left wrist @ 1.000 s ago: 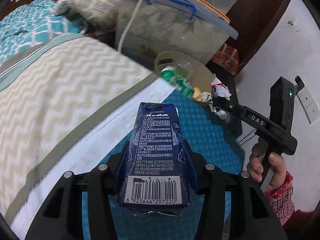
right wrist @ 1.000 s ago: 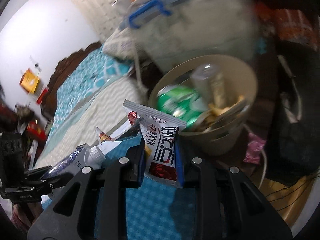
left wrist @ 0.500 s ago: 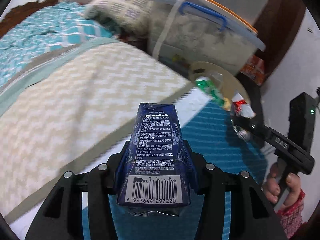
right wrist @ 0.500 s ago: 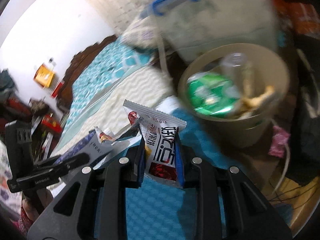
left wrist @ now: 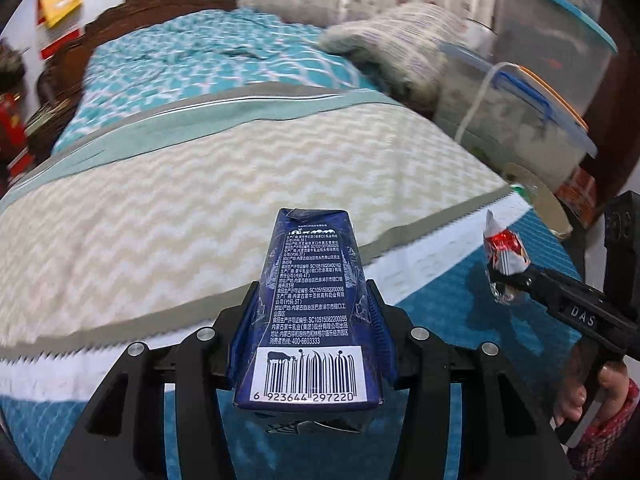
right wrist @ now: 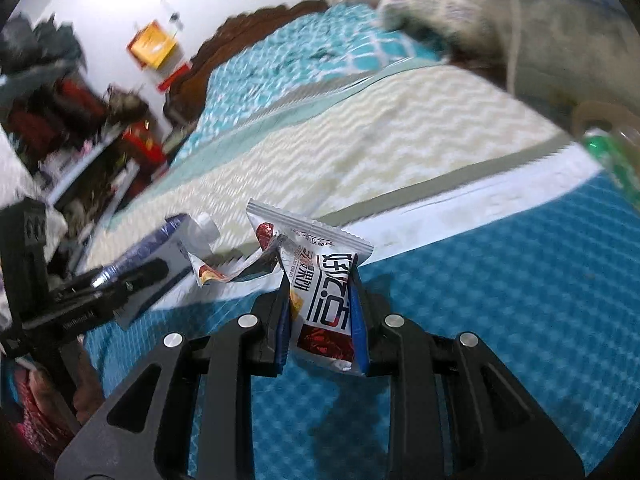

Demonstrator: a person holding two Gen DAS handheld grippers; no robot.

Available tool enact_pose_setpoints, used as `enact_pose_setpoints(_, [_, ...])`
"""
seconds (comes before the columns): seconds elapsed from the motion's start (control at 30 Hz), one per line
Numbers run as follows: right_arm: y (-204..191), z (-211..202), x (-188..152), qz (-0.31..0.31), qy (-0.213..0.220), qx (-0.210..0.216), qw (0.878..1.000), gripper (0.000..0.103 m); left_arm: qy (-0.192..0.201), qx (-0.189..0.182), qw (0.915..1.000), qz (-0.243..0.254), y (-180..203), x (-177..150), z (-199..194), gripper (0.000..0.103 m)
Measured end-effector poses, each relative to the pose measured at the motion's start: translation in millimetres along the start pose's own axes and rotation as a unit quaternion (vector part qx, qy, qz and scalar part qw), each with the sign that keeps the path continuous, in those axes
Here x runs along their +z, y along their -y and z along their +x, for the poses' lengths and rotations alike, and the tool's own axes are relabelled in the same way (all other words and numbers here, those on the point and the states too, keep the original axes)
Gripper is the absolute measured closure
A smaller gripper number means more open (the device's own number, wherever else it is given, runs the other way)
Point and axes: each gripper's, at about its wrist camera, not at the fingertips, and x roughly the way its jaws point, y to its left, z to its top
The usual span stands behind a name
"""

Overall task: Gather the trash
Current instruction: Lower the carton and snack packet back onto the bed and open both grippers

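Both grippers are carrying trash over the bed, with the bin off to their right.

The left gripper (left wrist: pixel 310 316) is pinching a dark blue milk carton (left wrist: pixel 310 312) upright between its pads; the right gripper (right wrist: pixel 322 304) is pinching a white-and-red snack wrapper (right wrist: pixel 324 288). This looks like the carry step, with both pieces lifted and not yet dropped. The beige trash bin (left wrist: pixel 540 196), holding a green bottle (right wrist: pixel 608 156), is sitting far right of both grippers, beyond the blue mat (right wrist: pixel 500 300). Next, each load needs swinging right over the bin's rim before letting go. The storage tub (left wrist: pixel 520 128) is crowding the bin's far side; the bed edge ahead is leaving open room.
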Motion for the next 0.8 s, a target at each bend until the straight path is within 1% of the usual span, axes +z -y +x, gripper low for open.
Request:
enact_pose_setpoints(0.07, [-17.7,10.0,-6.7,-0.024,-0.015,-0.014,1.000,0.074,0.003,0.008,0.9999,-0.011,-14.5,-8.6,-5.2,0.055])
enact_pose_setpoints(0.17, [-32.4,20.3,-15.0,-0.042,-0.032,-0.030,0.998,0.073,0.006,0.027,0.9995,-0.017,-30.8,-20.3,-10.3,0.055])
enact_pose_setpoints(0.23, [-40.4,27.1,-20.6,-0.052,-0.044,-0.042,0.997,0.070,0.005,0.034,0.9991,-0.024,-41.5,-27.5,-11.8,0.055])
enact_pose_setpoints(0.27, [-44.5,27.2,-23.1,-0.060,-0.040,-0.048,0.996,0.065,0.005,0.035,0.9990,-0.026,-43.1,-30.3,-11.9,0.055])
enact_pose_setpoints(0.3, [-48.2,27.4,-24.9,-0.067,-0.041,-0.050,0.996,0.054,0.005,0.039,0.9988,-0.029,-46.0,-32.5,-12.2,0.055])
enact_pose_setpoints(0.33, [-50.1,27.5,-26.4,-0.071,-0.040,-0.048,0.995,0.047,0.005,0.045,0.9985,-0.031,-48.5,-35.0,-12.6,0.055])
enact_pose_setpoints(0.37, [-52.3,27.3,-27.3,-0.074,-0.039,-0.051,0.995,0.036,0.006,0.053,0.9981,-0.031,-50.5,-36.4,-12.1,0.054])
enact_pose_setpoints(0.4, [-55.9,26.4,-29.2,-0.080,-0.034,-0.057,0.995,0.033,0.008,0.058,0.9978,-0.030,-51.5,-38.2,-12.5,0.054])
enact_pose_setpoints(0.53, [-60.4,28.1,-31.7,-0.085,-0.035,-0.054,0.994,0.034,0.014,0.076,0.9967,-0.024,-52.1,-40.7,-13.0,0.051])
enact_pose_setpoints(0.6, [-60.9,27.1,-33.2,-0.083,-0.032,-0.052,0.995,0.033,0.019,0.086,0.9959,-0.022,-52.4,-42.0,-13.9,0.045])
enact_pose_setpoints(0.7, [-62.3,20.9,-36.7,-0.082,-0.019,-0.053,0.995,0.030,0.020,0.088,0.9956,-0.026,-54.2,-41.7,-12.6,0.040])
enact_pose_setpoints(0.73, [-61.6,19.3,-36.4,-0.079,-0.015,-0.052,0.995,0.029,0.020,0.089,0.9955,-0.026,-54.4,-42.1,-11.9,0.039])
enact_pose_setpoints(0.8, [-58.2,17.3,-36.4,-0.069,-0.010,-0.050,0.996,0.029,0.020,0.092,0.9952,-0.026,-54.4,-42.0,-10.8,0.034])
